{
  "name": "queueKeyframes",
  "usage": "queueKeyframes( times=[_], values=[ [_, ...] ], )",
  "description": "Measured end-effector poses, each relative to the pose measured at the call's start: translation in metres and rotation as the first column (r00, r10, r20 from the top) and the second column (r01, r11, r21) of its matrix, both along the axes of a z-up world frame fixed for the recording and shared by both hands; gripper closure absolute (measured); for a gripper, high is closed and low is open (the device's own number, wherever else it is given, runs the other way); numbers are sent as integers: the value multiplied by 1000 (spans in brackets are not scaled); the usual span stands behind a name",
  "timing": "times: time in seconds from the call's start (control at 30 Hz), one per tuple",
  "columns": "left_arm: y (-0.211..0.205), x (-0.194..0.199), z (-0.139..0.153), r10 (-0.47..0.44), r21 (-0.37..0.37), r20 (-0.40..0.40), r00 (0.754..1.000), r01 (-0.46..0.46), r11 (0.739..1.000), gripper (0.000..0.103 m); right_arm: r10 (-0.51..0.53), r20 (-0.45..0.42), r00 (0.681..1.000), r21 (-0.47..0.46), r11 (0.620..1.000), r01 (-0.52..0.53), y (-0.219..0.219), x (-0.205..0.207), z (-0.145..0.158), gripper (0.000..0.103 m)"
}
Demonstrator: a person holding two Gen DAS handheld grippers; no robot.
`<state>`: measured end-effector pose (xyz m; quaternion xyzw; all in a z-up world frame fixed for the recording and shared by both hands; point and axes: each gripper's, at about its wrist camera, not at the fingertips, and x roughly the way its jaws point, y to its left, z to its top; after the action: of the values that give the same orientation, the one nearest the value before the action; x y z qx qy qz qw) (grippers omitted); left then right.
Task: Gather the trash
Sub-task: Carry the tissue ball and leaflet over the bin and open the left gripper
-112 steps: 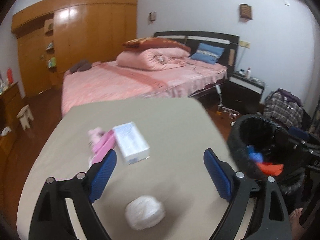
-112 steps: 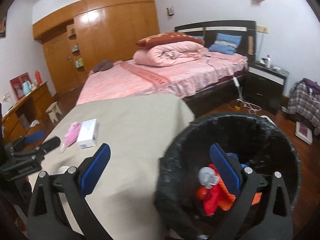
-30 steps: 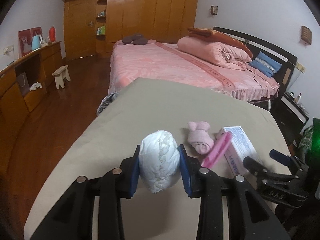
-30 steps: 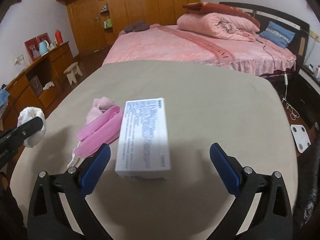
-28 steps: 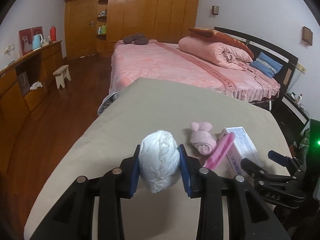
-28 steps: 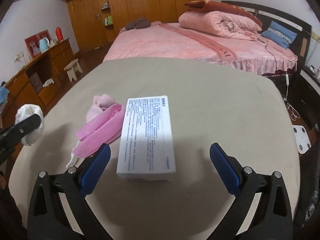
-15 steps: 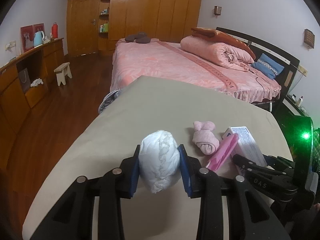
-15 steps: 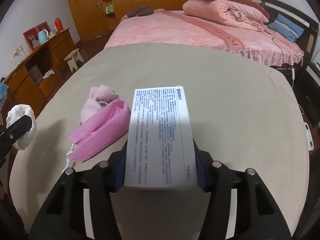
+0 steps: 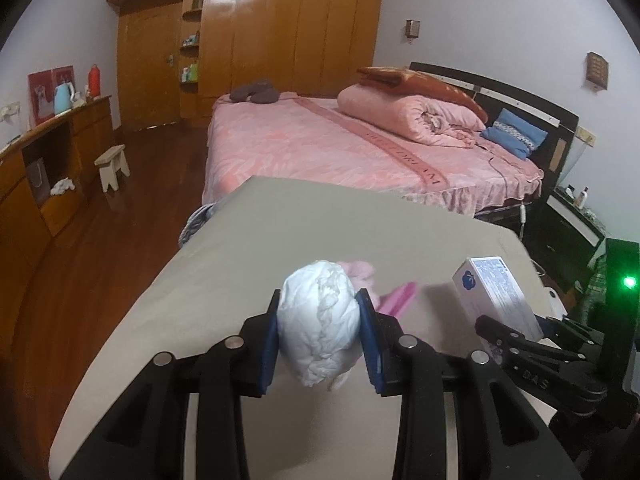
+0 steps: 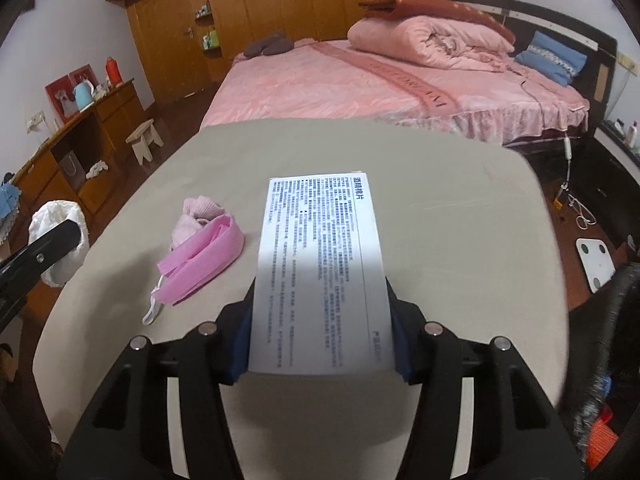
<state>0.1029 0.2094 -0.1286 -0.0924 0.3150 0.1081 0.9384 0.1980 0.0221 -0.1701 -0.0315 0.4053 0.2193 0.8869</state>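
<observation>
My left gripper [image 9: 320,340] is shut on a crumpled white paper ball [image 9: 318,332] and holds it above the beige table [image 9: 280,248]. My right gripper [image 10: 322,344] is shut on a white printed box [image 10: 320,272], lifted off the table; the box also shows in the left wrist view [image 9: 496,296]. A pink face mask [image 10: 200,260] and a rolled pink cloth [image 10: 196,216] lie on the table left of the box. The paper ball shows at the left edge of the right wrist view [image 10: 60,236].
A black-lined trash bin [image 10: 612,380] with orange trash stands at the table's right edge. A pink bed [image 9: 360,148] lies beyond the table. A wooden dresser [image 9: 44,160] and a stool [image 9: 114,164] stand on the left.
My right gripper closed on the white box and lifted it off the table. My left gripper still holds the paper ball and has shifted slightly.
</observation>
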Motion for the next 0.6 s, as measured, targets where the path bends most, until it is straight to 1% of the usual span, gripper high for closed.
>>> queueKeyframes(
  times=[0.23, 0.6],
  values=[
    [-29, -5, 25, -44, 13, 26, 999, 44, 999, 67, -38, 30, 999, 50, 998, 36, -41, -17, 32, 50],
    [-84, -12, 58, -125, 41, 47, 991, 124, 991, 67, -54, 116, 992, 85, 995, 44, -86, -43, 87, 50]
  ],
)
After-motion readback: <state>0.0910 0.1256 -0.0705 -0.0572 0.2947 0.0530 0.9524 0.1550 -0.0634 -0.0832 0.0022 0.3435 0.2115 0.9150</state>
